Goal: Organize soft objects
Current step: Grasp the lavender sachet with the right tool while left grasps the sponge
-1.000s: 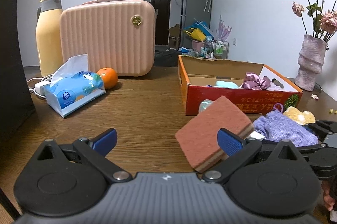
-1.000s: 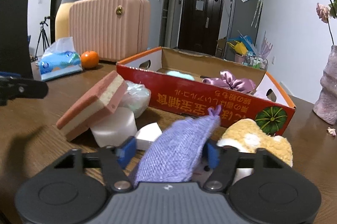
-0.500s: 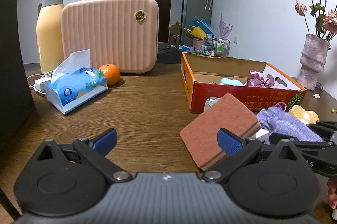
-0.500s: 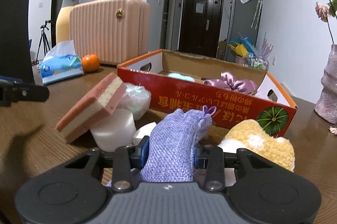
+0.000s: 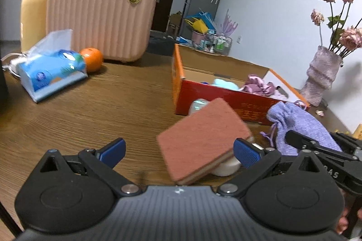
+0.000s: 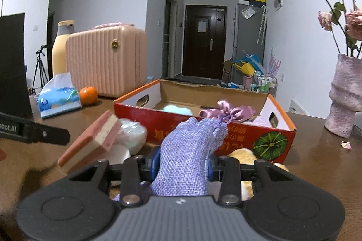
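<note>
Purple pouch [image 6: 190, 150] clamped in right claw [image 6: 182, 165], near box [image 6: 203, 121] front edge

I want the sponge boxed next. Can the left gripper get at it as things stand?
Probably yes. The left gripper is open and the pink sponge lies tilted just ahead between its fingers, propped on a white object. The right gripper, shut on the purple pouch, is close alongside.

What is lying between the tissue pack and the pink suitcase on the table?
An orange sits between the tissue pack and the pink suitcase, touching the pack; both wrist views show it.
</note>
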Available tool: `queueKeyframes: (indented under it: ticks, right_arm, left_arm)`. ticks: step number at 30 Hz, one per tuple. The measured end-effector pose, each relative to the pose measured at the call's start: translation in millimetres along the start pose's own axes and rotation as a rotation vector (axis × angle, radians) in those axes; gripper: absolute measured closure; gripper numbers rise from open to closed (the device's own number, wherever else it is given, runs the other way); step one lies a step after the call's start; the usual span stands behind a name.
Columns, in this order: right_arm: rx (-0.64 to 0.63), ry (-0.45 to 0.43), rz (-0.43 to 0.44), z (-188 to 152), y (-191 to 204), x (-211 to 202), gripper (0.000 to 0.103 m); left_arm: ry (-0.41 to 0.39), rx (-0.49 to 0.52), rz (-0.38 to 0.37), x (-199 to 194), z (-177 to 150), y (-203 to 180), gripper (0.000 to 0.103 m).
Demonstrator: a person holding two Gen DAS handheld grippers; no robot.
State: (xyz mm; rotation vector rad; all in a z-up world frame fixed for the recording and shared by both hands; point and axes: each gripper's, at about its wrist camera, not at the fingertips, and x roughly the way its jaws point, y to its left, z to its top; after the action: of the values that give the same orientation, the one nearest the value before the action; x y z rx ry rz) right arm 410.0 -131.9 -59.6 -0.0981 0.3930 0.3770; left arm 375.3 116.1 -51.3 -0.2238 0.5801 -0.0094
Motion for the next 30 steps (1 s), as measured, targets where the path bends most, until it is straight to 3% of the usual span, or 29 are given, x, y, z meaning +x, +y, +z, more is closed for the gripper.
queueKeyframes:
  ticks: [9,20,30]
  right_arm:
    - [0.044,-0.038,-0.025,5.2,-22.4,-4.8,0.066]
    - [0.069,-0.053,-0.065,5.0,-43.9,-7.7,0.066]
    - [0.077,-0.048,-0.077,3.4,-52.0,-6.1,0.066]
  left_arm:
    - [-0.004,-0.123,-0.054,4.0,6.3,-19.0,0.000]
    - [0.031,-0.254,0.019,24.4,10.9,-22.2,0.000]
    - [0.087,-0.293,0.058,43.1,5.1,-15.7,0.000]
